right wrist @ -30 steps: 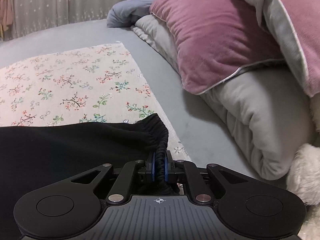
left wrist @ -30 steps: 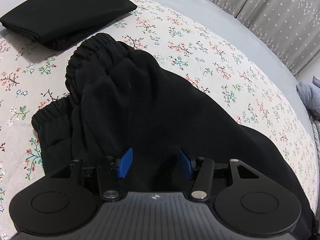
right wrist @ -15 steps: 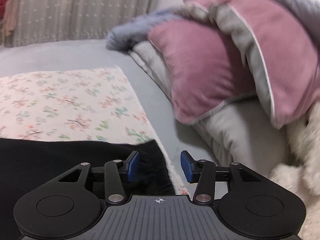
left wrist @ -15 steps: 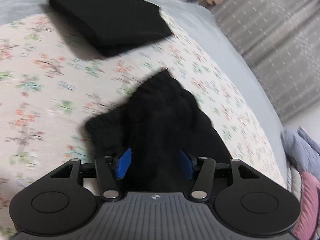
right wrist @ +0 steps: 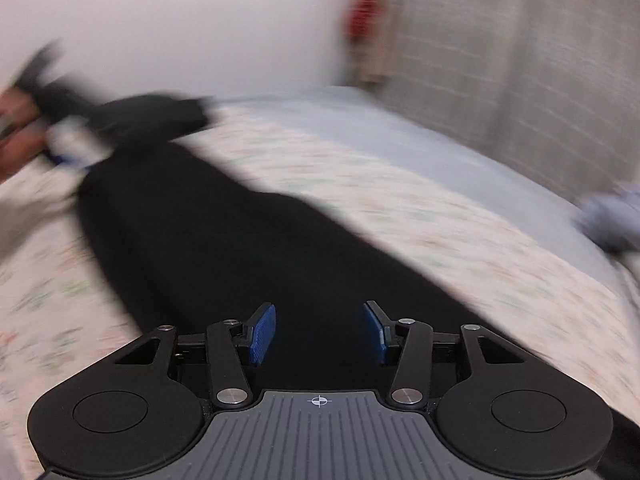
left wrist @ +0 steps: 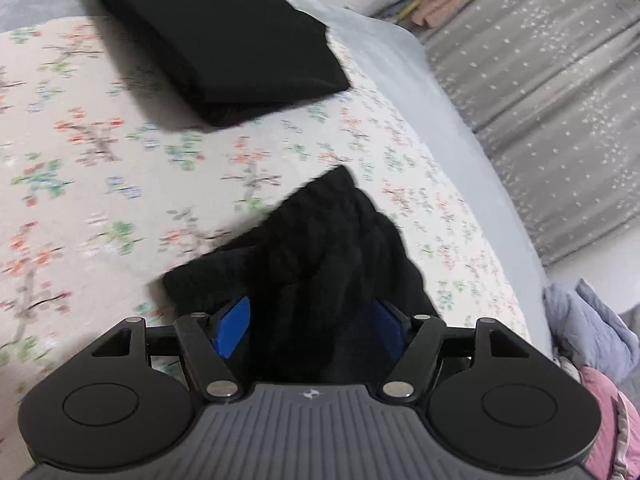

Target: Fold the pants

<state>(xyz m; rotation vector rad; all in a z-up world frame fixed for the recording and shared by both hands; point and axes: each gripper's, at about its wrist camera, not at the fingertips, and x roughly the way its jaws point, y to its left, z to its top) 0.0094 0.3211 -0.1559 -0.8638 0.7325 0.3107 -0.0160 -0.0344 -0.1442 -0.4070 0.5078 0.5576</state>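
Left black two-finger gripper (left wrist: 310, 326) is holding its blue pads spread; right black two-finger gripper (right wrist: 319, 332) is likewise gaping wide.

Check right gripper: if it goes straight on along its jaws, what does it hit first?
Most likely the black pants. The right gripper has its jaws open, and the dark fabric fills the view between and ahead of them. The frame is motion-blurred, so how far off the cloth lies is unclear.

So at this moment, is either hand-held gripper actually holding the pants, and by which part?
Neither. The left hand-held gripper is open with bunched black pants lying between its blue pads, unclamped. The right hand-held gripper is open above the cloth.
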